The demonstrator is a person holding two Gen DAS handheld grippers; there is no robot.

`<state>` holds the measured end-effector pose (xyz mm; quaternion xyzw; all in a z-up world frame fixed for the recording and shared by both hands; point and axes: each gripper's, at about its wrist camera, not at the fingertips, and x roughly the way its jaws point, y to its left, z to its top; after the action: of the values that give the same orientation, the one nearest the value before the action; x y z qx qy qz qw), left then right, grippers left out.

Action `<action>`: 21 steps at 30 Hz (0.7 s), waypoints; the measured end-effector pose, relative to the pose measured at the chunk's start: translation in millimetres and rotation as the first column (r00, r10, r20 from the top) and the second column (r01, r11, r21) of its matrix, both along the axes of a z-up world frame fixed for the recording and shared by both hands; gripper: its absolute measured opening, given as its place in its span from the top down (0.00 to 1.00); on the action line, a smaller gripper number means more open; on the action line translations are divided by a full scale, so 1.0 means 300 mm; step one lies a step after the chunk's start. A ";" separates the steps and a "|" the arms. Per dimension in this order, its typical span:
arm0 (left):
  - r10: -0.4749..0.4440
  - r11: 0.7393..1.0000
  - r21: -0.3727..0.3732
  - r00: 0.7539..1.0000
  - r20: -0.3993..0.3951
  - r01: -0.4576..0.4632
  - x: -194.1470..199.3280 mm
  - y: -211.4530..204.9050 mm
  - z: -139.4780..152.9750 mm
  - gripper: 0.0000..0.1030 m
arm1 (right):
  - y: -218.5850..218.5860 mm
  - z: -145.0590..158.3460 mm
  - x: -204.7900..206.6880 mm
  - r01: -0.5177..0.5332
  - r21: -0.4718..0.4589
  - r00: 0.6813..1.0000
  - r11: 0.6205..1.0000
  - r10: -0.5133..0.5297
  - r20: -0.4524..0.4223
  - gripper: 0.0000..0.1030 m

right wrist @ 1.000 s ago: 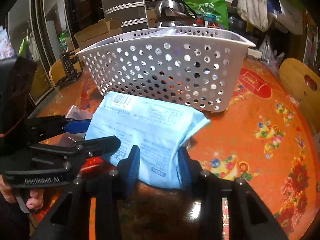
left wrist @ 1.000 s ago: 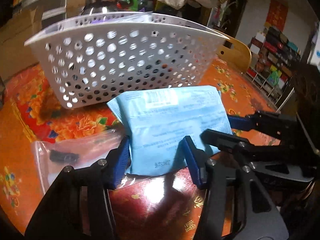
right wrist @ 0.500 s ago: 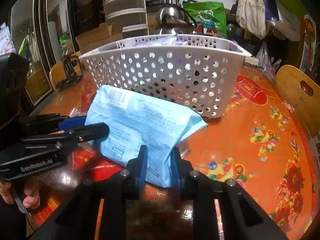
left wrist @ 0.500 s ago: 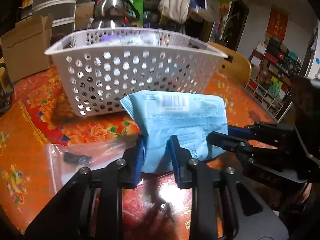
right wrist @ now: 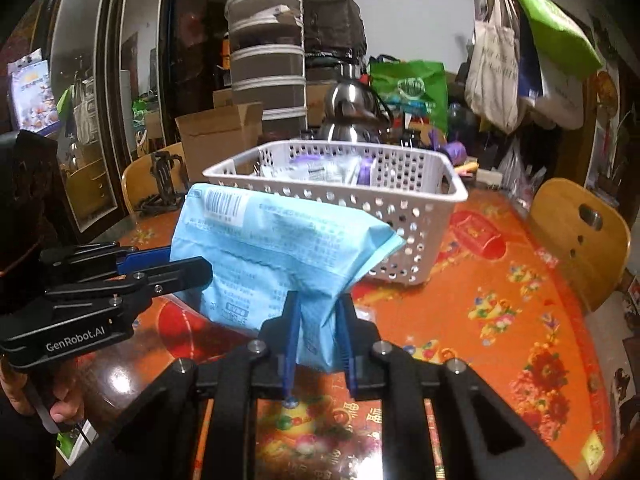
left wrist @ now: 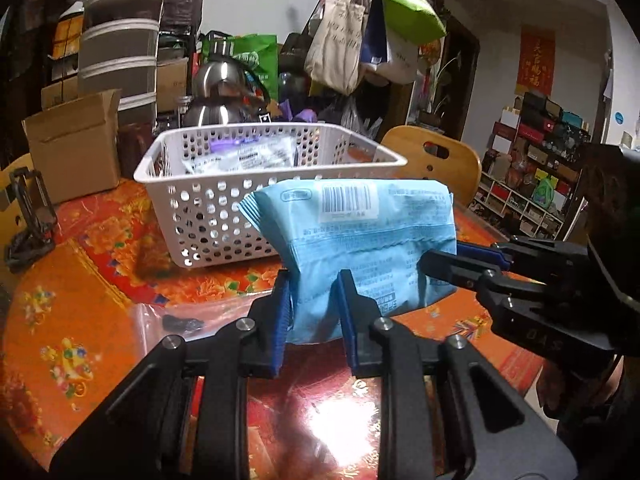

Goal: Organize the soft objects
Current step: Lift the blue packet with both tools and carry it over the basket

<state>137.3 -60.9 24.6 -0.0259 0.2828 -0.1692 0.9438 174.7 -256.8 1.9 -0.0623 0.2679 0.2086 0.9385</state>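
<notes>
Pale blue soft plastic pack with a white barcode label (left wrist: pixel 360 248), pinched at its near edge by both tools and held up clear of the worktop, in front of the white perforated plastic basket (left wrist: pixel 224 216). Left tool (left wrist: pixel 314 304) clamped on the pack's lower left part, blue pads (left wrist: pixel 282 312) pressing into the wrapper and creasing it. Right tool (right wrist: pixel 318 328) gripping the lower right corner, jaws nearly together and closing by a last trace, with the thin edge of the pack squeezed between the blue pads (right wrist: pixel 291 332). Pack tilted, barcode end uppermost and level with the basket's near rim as seen from both wrist views. Basket standing toward the far side of the orange and red flowered worktop (right wrist: pixel 520 304), already holding several white and purple wrapped packets (right wrist: pixel 328 168). Clear plastic zip bag with a small dark item inside (left wrist: pixel 180 320) lying flat on the worktop near its left edge, below and left of the pack. Steel kettle (left wrist: pixel 218 96) and brown cardboard box (left wrist: pixel 76 144) beyond the basket. Fingers of a hand (right wrist: pixel 60 404) wrapped round the left tool's handle.
</notes>
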 end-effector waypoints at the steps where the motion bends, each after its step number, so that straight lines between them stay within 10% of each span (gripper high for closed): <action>1: -0.002 1.000 -0.003 1.000 0.004 0.002 -0.008 0.001 0.012 0.80 | -0.003 0.017 -0.006 -0.003 0.006 1.000 1.000 0.003 0.007 0.84; 12: -0.001 0.999 -0.035 0.999 0.035 0.002 0.031 0.006 0.188 0.80 | -0.017 0.190 0.079 -0.027 0.035 0.999 0.999 0.026 0.039 0.84; 21: -0.004 1.000 -0.015 1.000 0.018 0.004 0.336 0.037 0.435 0.80 | 0.015 0.402 0.337 -0.043 0.030 0.999 0.999 0.042 0.018 0.84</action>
<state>238.1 -49.8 155.2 -0.0310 0.2729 -0.1735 0.9458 275.8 -252.3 122.7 -0.0556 0.2550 0.2319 0.9371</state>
